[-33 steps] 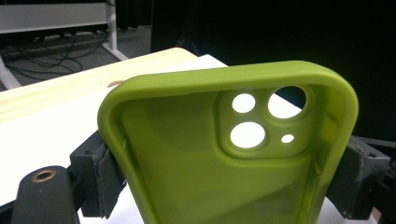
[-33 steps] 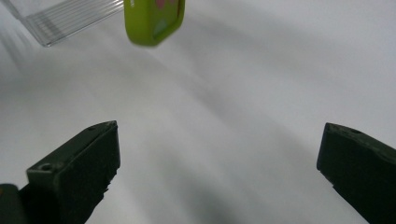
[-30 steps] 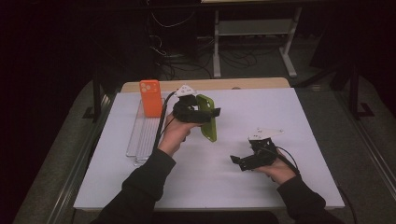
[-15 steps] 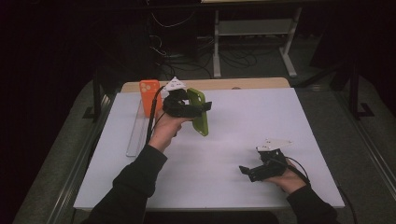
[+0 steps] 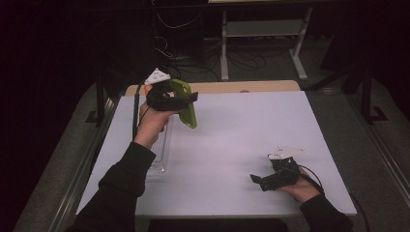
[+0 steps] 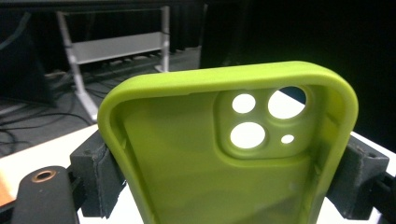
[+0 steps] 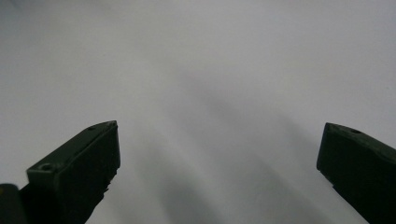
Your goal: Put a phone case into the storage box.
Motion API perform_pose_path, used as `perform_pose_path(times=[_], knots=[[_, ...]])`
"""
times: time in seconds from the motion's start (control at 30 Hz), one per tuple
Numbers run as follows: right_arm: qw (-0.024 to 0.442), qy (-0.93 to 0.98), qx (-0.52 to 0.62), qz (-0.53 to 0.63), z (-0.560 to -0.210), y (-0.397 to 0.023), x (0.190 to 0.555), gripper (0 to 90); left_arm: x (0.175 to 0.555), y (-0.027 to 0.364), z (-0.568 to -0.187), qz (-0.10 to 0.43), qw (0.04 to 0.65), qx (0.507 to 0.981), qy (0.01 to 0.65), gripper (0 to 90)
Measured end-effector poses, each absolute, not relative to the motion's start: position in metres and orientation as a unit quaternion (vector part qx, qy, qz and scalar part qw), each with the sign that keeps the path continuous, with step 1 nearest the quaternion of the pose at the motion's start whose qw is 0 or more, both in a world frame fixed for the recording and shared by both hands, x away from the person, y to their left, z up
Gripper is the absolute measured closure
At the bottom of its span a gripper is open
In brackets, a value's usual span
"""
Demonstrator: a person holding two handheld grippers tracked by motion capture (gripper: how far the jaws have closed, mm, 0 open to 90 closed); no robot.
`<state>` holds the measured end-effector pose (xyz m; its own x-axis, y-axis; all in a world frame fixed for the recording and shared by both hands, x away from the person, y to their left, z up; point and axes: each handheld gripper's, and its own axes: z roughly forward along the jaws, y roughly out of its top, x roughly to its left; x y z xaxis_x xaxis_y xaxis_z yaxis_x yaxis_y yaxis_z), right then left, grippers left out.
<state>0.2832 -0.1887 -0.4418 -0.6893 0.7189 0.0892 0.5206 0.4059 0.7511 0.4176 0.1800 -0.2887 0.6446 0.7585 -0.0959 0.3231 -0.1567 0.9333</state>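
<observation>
A lime-green phone case (image 5: 190,114) with camera cut-outs hangs in the air over the table's back left, its hollow side toward the left gripper view. My left gripper (image 5: 182,100) is shut on it, one black pad (image 6: 95,179) pressing each long edge of the case (image 6: 201,177). Near the front right of the white table (image 5: 241,130), my right gripper (image 5: 258,181) lies low in the person's hand. Its jaws (image 7: 219,158) stand wide apart over bare tabletop with nothing between them.
A clear plastic tray (image 5: 163,152) lies along the table's left side under the left forearm. A bit of an orange object (image 5: 146,89) peeks out behind the left gripper. Beyond the far edge are a wooden strip (image 5: 251,87), cables and a metal stand (image 5: 263,29).
The left gripper has carried the green case up and to the left, toward the back left corner. The right gripper slid a little toward the front right, then stayed put.
</observation>
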Motion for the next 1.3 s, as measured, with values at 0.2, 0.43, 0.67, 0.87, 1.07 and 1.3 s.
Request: perform_pose_path(times=[0.2, 0.43, 0.67, 0.87, 1.07, 1.3], knots=[[0.127, 0.827, 0.373, 0.401, -0.441, -0.189, 0.283, 0.0, 0.421, 0.203, -0.275, 0.243, 0.523, 0.720, 0.385, 14.0], [0.125, 0.826, 0.376, 0.401, -0.441, -0.189, 0.283, 0.0, 0.429, 0.229, -0.271, 0.285, 0.500, 0.699, 0.424, 14.0], [0.130, 0.829, 0.372, 0.397, -0.441, -0.188, 0.283, 0.0, 0.437, 0.243, -0.277, 0.318, 0.473, 0.674, 0.471, 13.9], [0.130, 0.829, 0.373, 0.397, -0.441, -0.188, 0.283, 0.0, 0.448, 0.246, -0.289, 0.338, 0.449, 0.656, 0.504, 13.9], [0.130, 0.827, 0.376, 0.398, -0.440, -0.188, 0.283, 0.0, 0.460, 0.244, -0.300, 0.353, 0.423, 0.654, 0.518, 13.8], [0.132, 0.827, 0.375, 0.398, -0.440, -0.189, 0.283, 0.0, 0.470, 0.239, -0.317, 0.368, 0.398, 0.645, 0.539, 13.8]])
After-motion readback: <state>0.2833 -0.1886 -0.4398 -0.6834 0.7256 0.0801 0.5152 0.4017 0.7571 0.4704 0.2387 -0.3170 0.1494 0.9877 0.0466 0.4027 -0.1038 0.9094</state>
